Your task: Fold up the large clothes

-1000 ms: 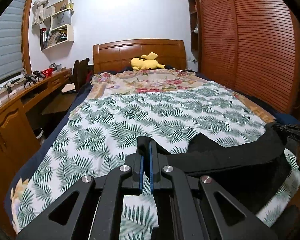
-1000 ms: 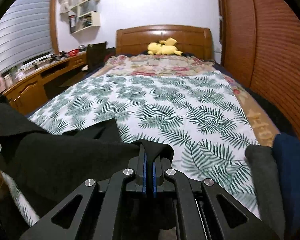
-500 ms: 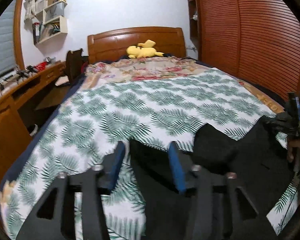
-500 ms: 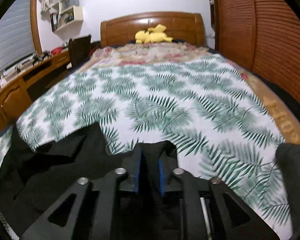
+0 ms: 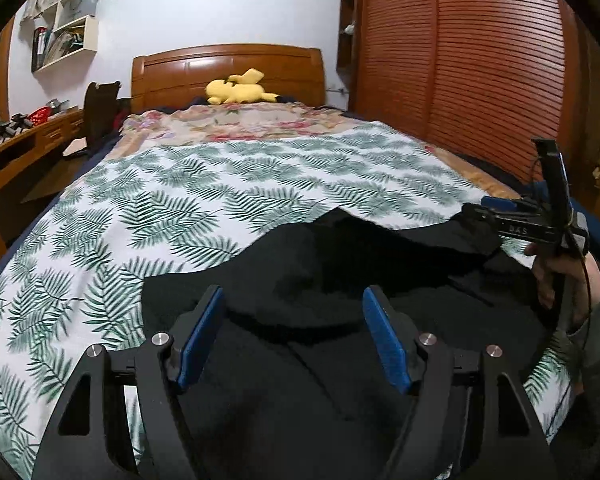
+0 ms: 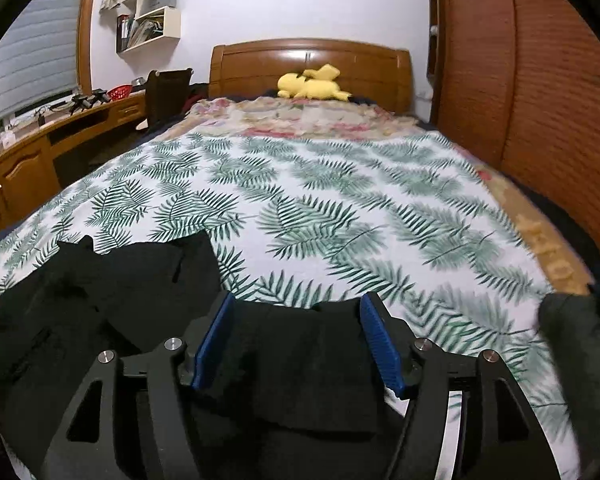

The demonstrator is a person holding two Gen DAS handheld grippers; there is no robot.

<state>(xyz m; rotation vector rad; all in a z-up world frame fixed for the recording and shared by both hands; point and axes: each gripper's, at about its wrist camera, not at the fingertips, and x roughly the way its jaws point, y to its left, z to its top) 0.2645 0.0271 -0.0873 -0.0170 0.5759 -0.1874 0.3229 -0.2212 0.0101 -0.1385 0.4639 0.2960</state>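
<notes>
Both wrist cameras sat low at the bed's (image 5: pixel 180 184) foot edge, facing the headboard (image 6: pixel 312 64), sharing the leaf-print sheet (image 6: pixel 340 200).

The right tongs (image 6: pixel 296 340) are opening, blue pads (image 6: pixel 214 344) apart, with the black garment (image 6: pixel 112 300) lying loose between them on the fern-print sheet (image 6: pixel 340 200). A yellow plush toy (image 6: pixel 312 86) rests by the wooden headboard (image 6: pixel 308 64).
</notes>
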